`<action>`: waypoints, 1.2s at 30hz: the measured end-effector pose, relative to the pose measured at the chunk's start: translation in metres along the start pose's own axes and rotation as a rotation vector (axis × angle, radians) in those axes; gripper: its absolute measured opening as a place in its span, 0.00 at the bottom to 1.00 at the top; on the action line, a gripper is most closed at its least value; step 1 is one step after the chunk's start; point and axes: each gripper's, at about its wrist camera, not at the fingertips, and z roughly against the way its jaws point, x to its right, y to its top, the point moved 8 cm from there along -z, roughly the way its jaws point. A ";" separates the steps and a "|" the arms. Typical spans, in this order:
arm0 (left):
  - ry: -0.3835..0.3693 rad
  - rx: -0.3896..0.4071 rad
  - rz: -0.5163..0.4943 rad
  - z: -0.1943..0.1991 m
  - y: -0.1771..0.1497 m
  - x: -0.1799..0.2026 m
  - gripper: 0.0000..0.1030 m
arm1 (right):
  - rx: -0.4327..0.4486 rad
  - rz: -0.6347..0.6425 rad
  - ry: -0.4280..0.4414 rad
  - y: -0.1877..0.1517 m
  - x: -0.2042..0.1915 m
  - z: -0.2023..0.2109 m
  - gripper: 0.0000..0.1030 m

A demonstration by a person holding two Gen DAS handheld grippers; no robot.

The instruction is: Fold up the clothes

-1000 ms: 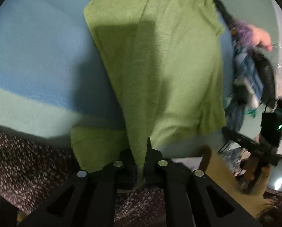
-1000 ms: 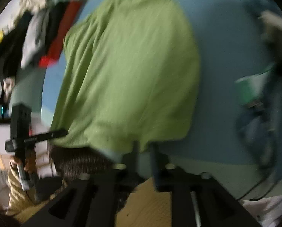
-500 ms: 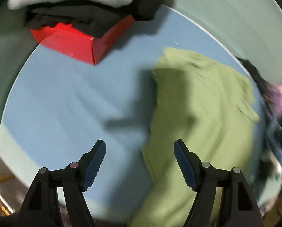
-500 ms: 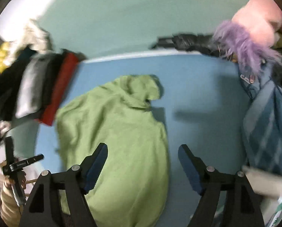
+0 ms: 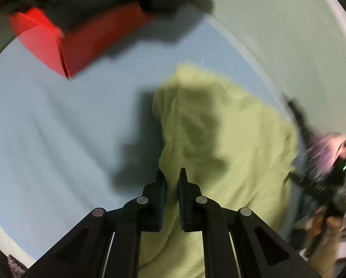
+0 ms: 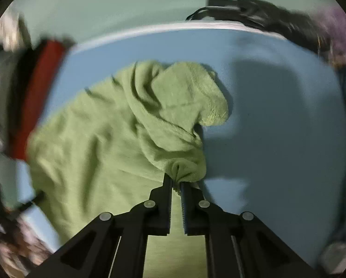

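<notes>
A green fleece garment (image 5: 230, 143) lies on the blue bed sheet (image 5: 57, 139). My left gripper (image 5: 172, 177) is shut on the garment's left edge. In the right wrist view the same green garment (image 6: 103, 143) spreads to the left, with its hood or sleeve end (image 6: 196, 92) bunched up ahead. My right gripper (image 6: 176, 180) is shut on a pinched fold of the garment's right edge.
A stack of folded clothes with a red item (image 5: 80, 37) at the bottom stands at the far left; it also shows in the right wrist view (image 6: 36, 92). A heap of dark and purple clothes (image 6: 312, 30) lies at the right. A pale green wall (image 6: 126, 4) rises behind the bed.
Both grippers were open above the bed half a second ago. Both have since come down and shut on the green garment's opposite edges.
</notes>
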 end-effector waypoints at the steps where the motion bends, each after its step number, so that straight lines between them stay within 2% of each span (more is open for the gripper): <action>1: -0.033 0.031 0.018 0.014 0.009 0.003 0.09 | 0.045 -0.030 0.035 0.006 0.002 0.017 0.06; 4: -0.108 0.130 0.039 0.062 0.051 0.023 0.09 | 0.179 -0.097 0.125 0.027 0.006 0.070 0.05; 6: -0.134 0.206 0.020 0.094 0.084 0.045 0.09 | 0.314 -0.094 0.175 0.050 0.000 0.131 0.01; 9: -0.230 0.319 -0.004 0.153 0.128 0.090 0.09 | 0.524 -0.042 0.216 0.079 -0.017 0.226 0.00; 12: -0.254 0.361 -0.049 0.191 0.150 0.122 0.09 | 0.666 0.030 0.234 0.092 -0.038 0.307 0.00; 14: -0.219 0.340 -0.080 0.189 0.144 0.133 0.09 | 0.684 0.102 0.180 0.093 -0.053 0.324 0.04; 16: -0.197 0.318 -0.087 0.184 0.137 0.121 0.09 | 0.625 0.156 0.107 0.086 -0.062 0.306 0.30; 17: -0.195 0.302 -0.075 0.178 0.133 0.111 0.09 | 0.581 0.159 0.098 0.080 -0.062 0.289 0.50; 18: -0.198 0.282 -0.053 0.167 0.127 0.101 0.09 | 0.537 0.161 0.089 0.075 -0.062 0.269 0.52; 21: -0.178 0.225 0.002 0.142 0.115 0.072 0.09 | 0.378 0.134 0.080 0.072 -0.049 0.187 0.50; 24: -0.159 0.202 0.025 0.130 0.110 0.050 0.09 | 0.211 0.095 0.039 0.063 -0.035 0.093 0.46; 27: -0.137 0.183 0.035 0.124 0.107 0.035 0.09 | 0.140 0.078 0.059 0.059 -0.039 0.041 0.50; 29: -0.132 0.178 0.041 0.123 0.108 0.029 0.09 | 0.089 0.059 0.071 0.058 -0.042 0.019 0.51; 31: -0.130 0.176 0.049 0.124 0.109 0.023 0.09 | 0.075 0.061 0.080 0.061 -0.049 0.003 0.50; 32: -0.130 0.175 0.053 0.124 0.110 0.022 0.09 | 0.076 0.070 0.084 0.064 -0.053 0.000 0.43; 33: -0.130 0.171 0.058 0.124 0.110 0.021 0.09 | 0.081 0.086 0.098 0.065 -0.057 -0.006 0.25; 35: -0.130 0.177 0.053 0.129 0.112 0.023 0.09 | 0.115 0.119 0.106 0.066 -0.067 -0.006 0.03; 36: -0.130 0.183 0.046 0.133 0.114 0.026 0.09 | 0.154 0.141 0.098 0.068 -0.073 0.004 0.03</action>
